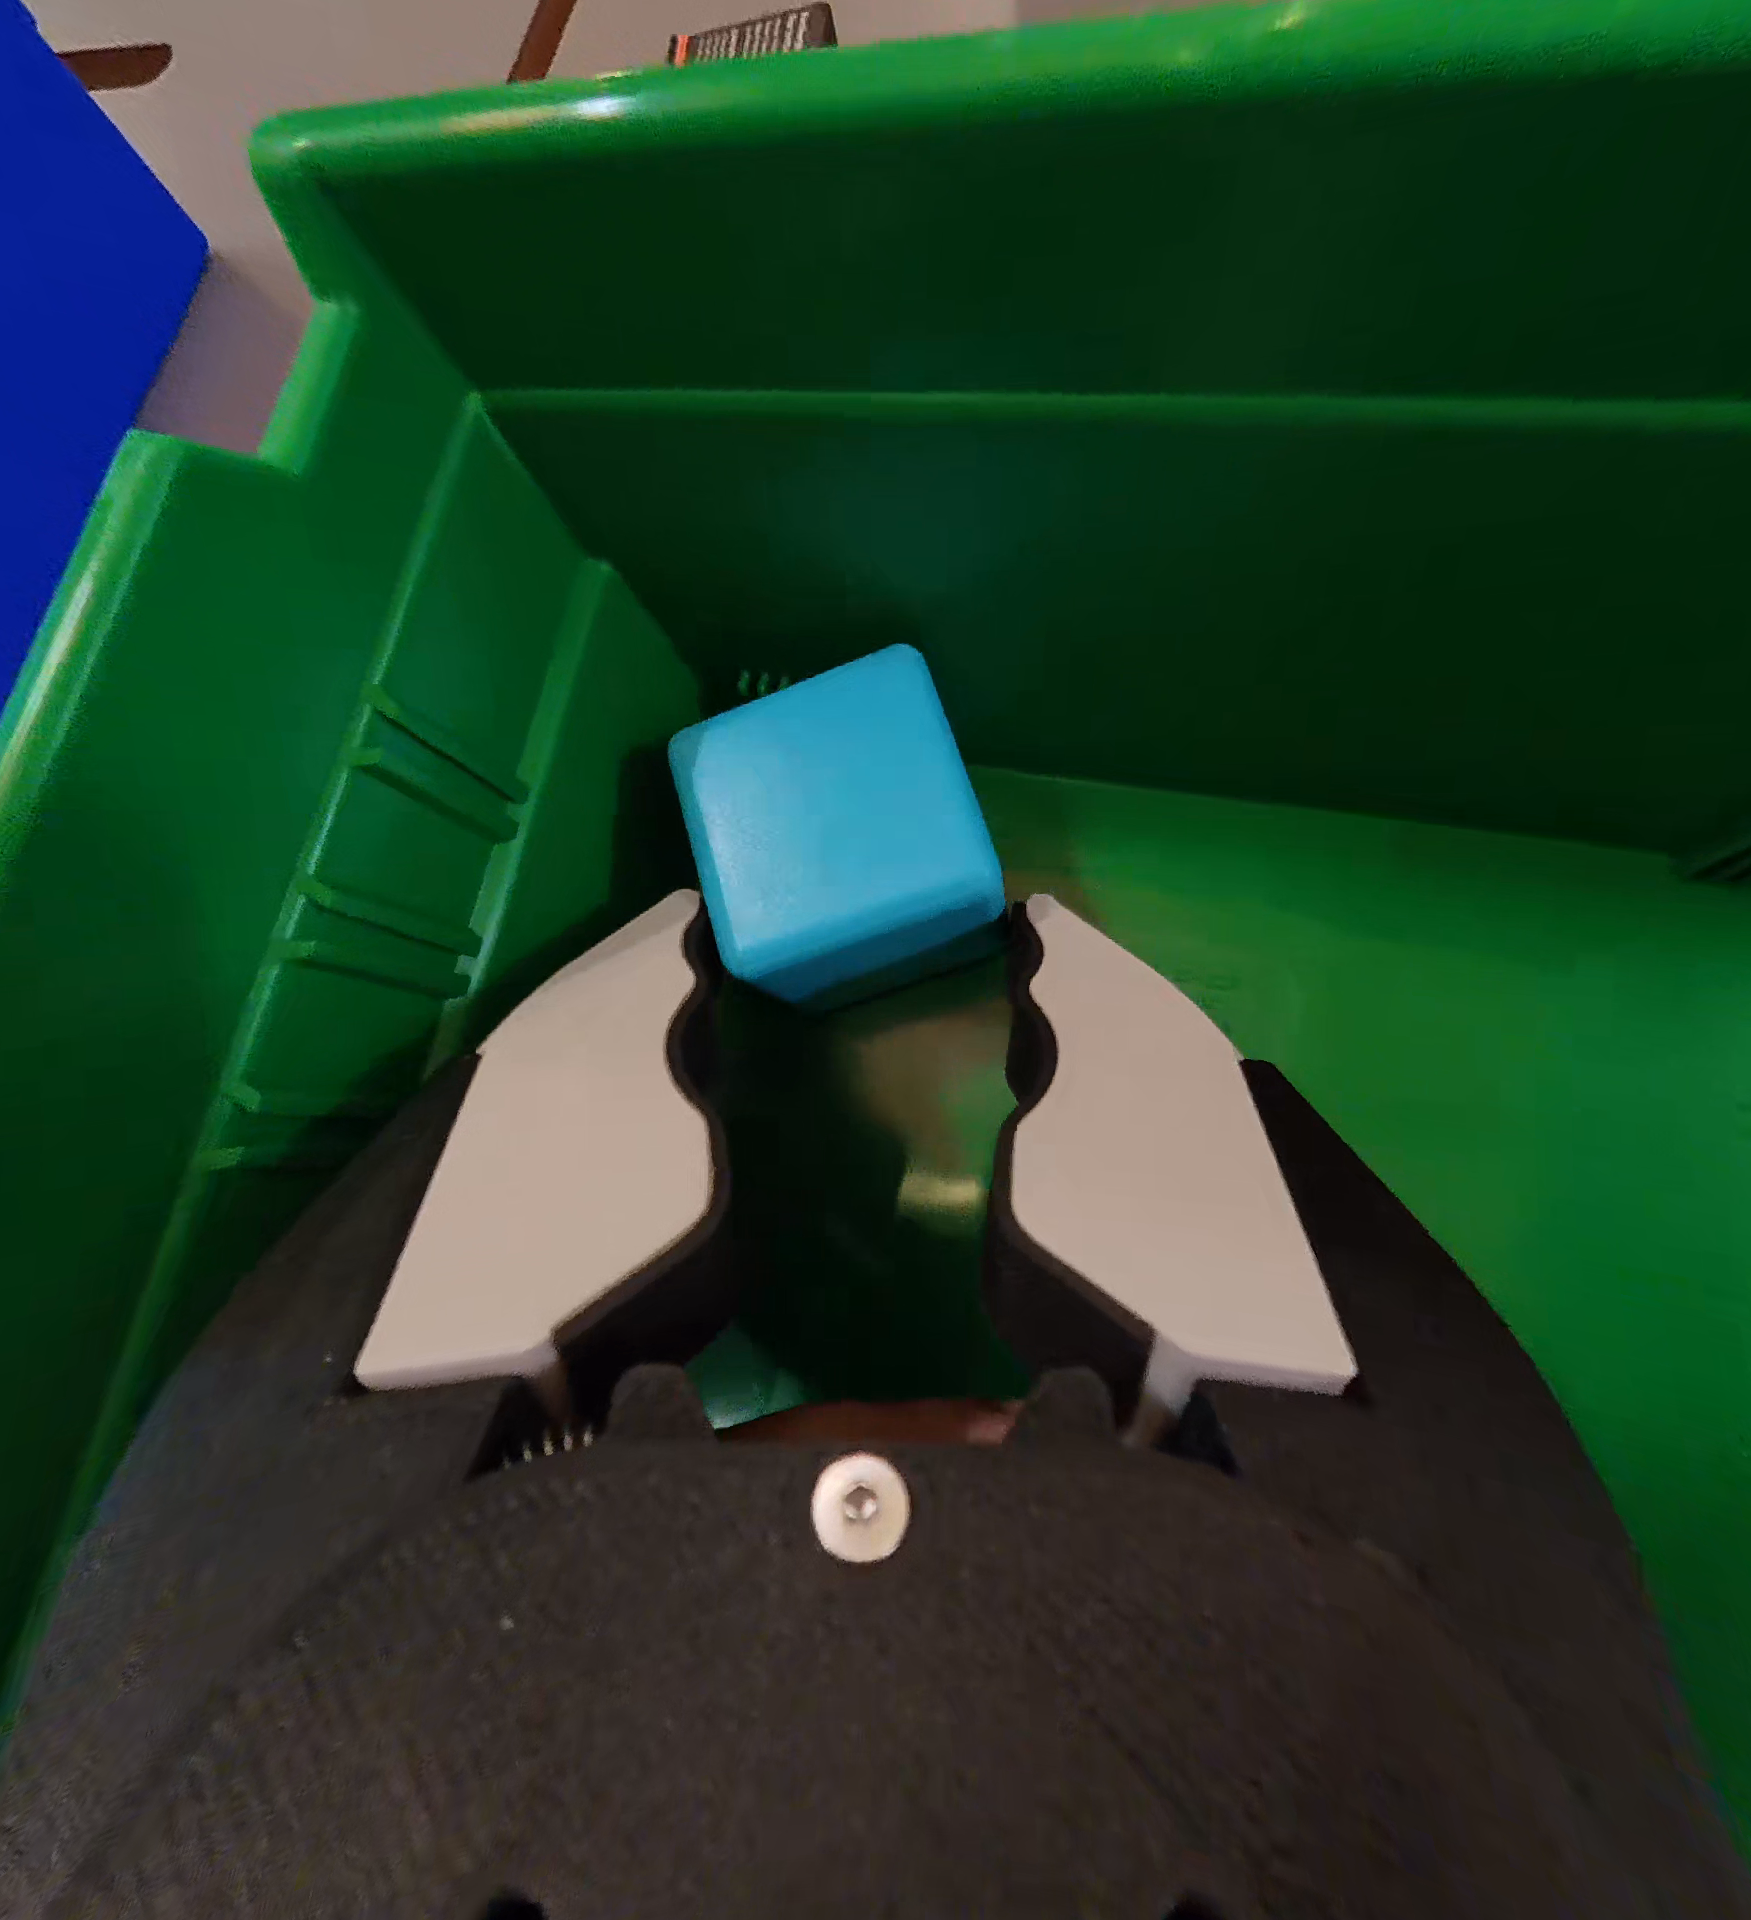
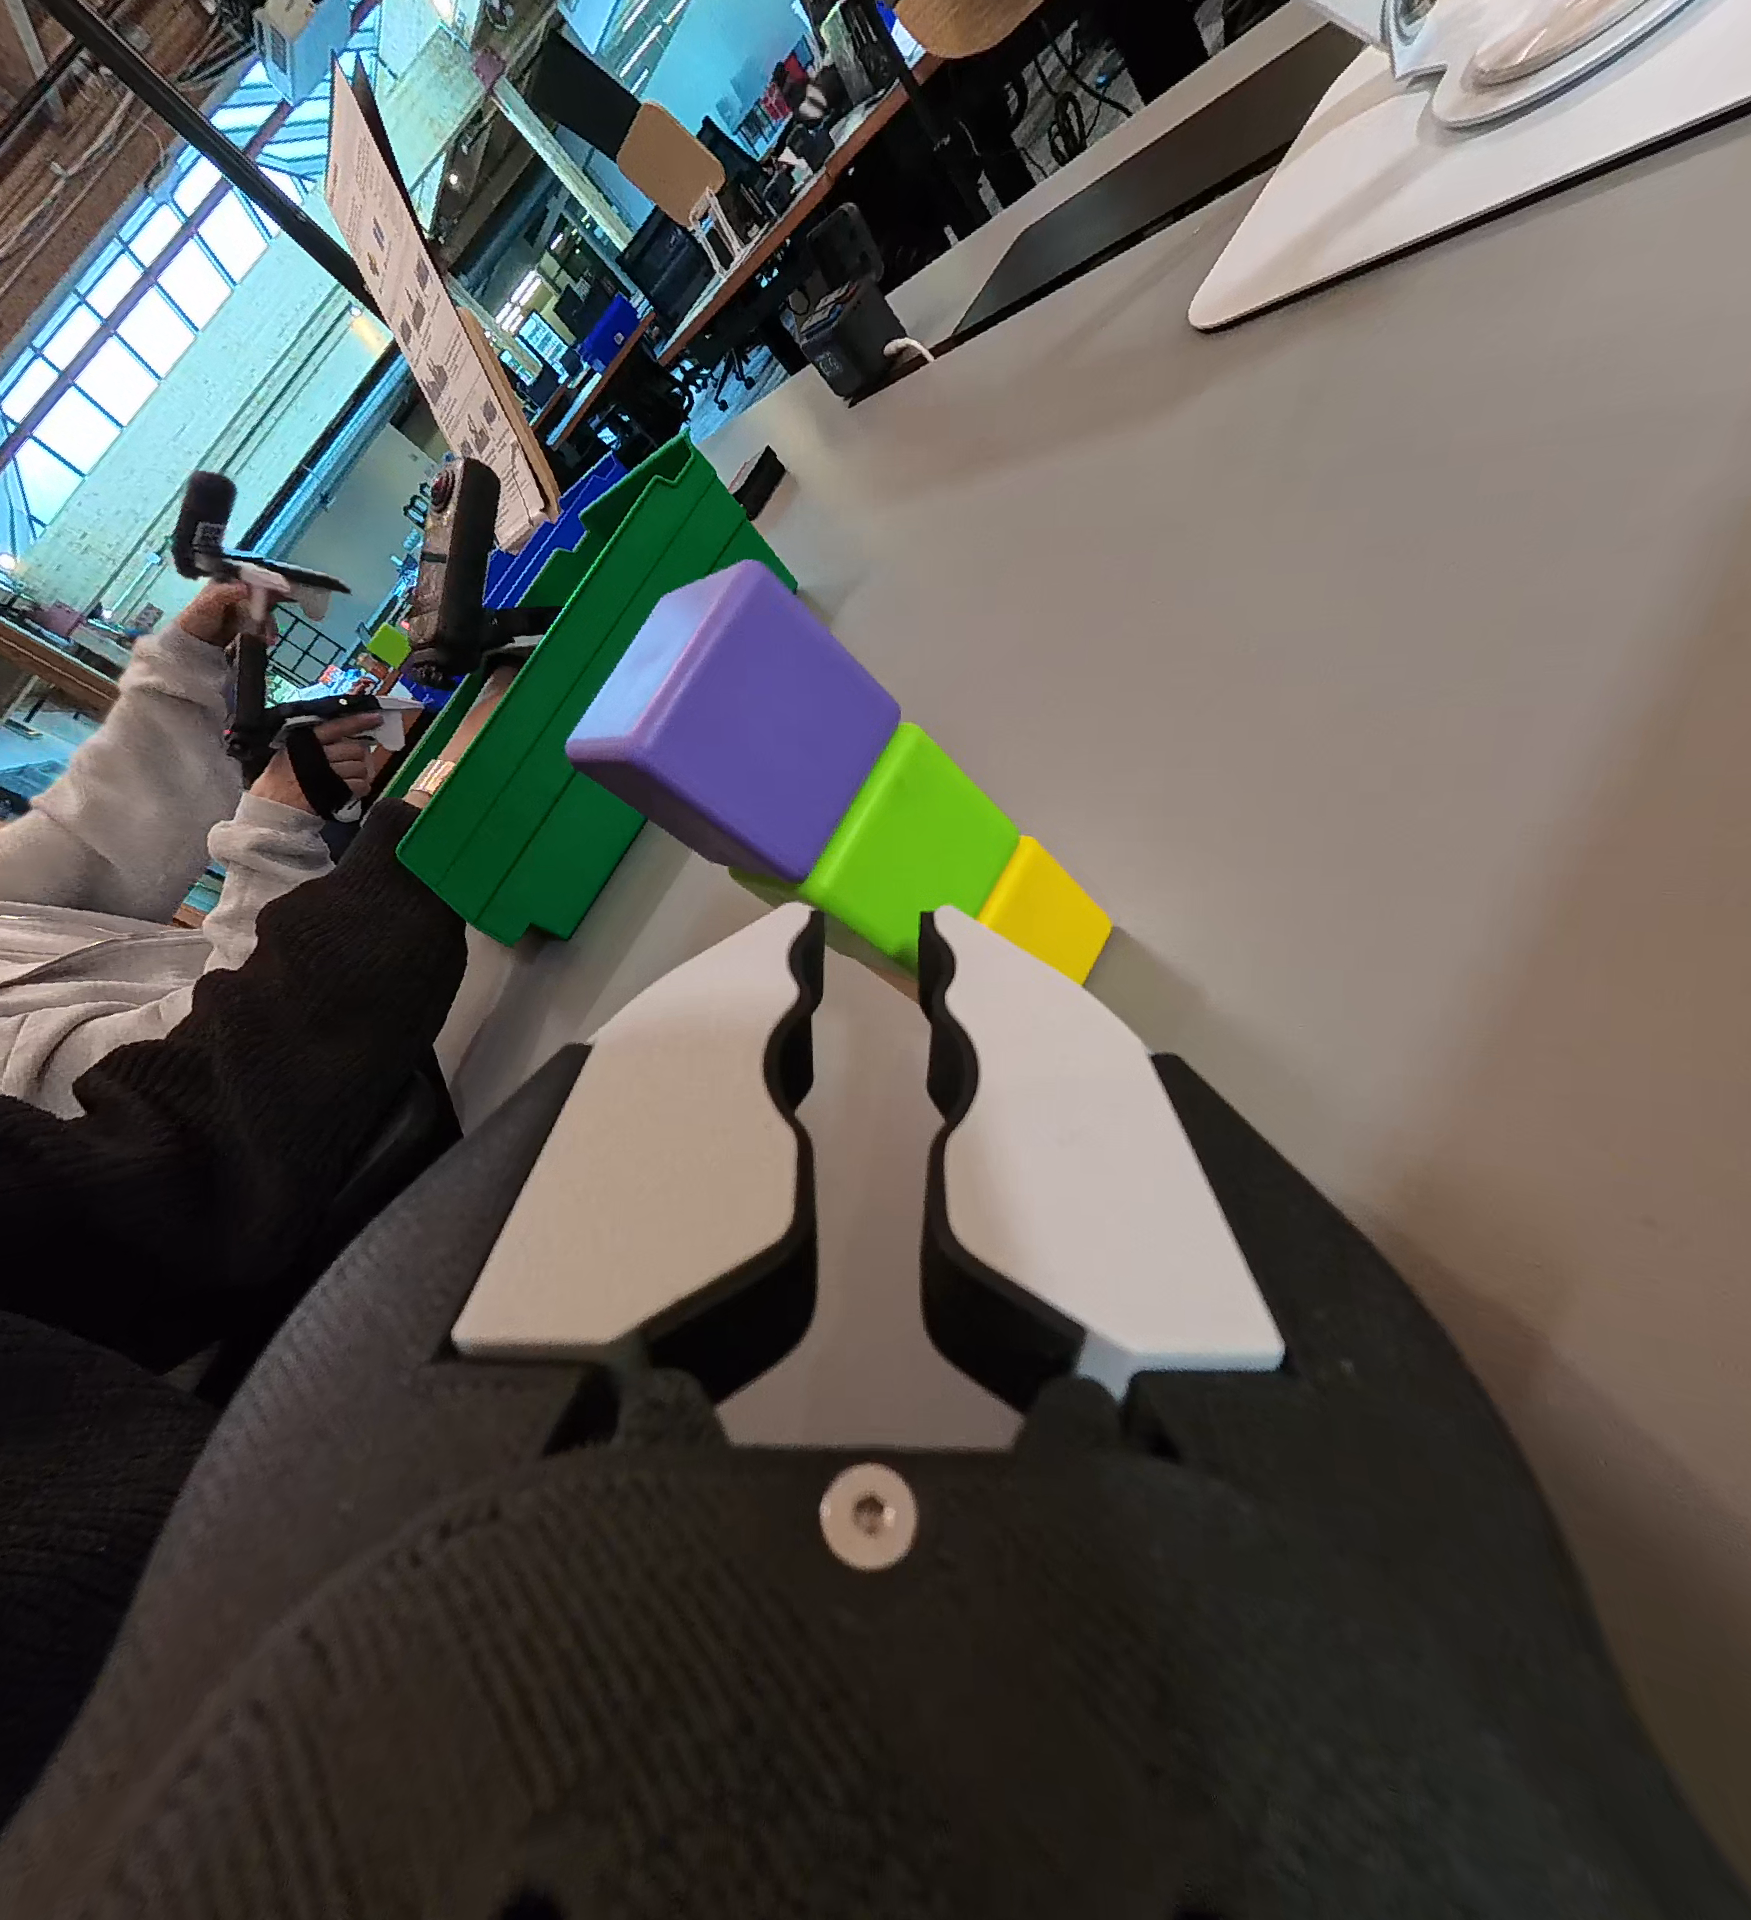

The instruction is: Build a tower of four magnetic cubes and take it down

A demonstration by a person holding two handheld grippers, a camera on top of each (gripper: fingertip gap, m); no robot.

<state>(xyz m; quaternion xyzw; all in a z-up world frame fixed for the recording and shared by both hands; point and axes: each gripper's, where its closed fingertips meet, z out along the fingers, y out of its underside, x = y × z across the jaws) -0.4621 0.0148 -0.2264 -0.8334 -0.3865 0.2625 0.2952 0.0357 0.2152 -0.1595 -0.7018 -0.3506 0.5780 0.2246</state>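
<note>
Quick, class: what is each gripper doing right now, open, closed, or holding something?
Left gripper: shut on the blue cube, inside the green bin.
Right gripper: open, empty, near the lime block.

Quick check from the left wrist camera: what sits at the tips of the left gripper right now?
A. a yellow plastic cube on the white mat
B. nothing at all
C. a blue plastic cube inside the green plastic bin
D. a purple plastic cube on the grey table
C: the blue plastic cube sits tilted between the tips of the left gripper, enclosed by the walls of the green plastic bin.
</note>
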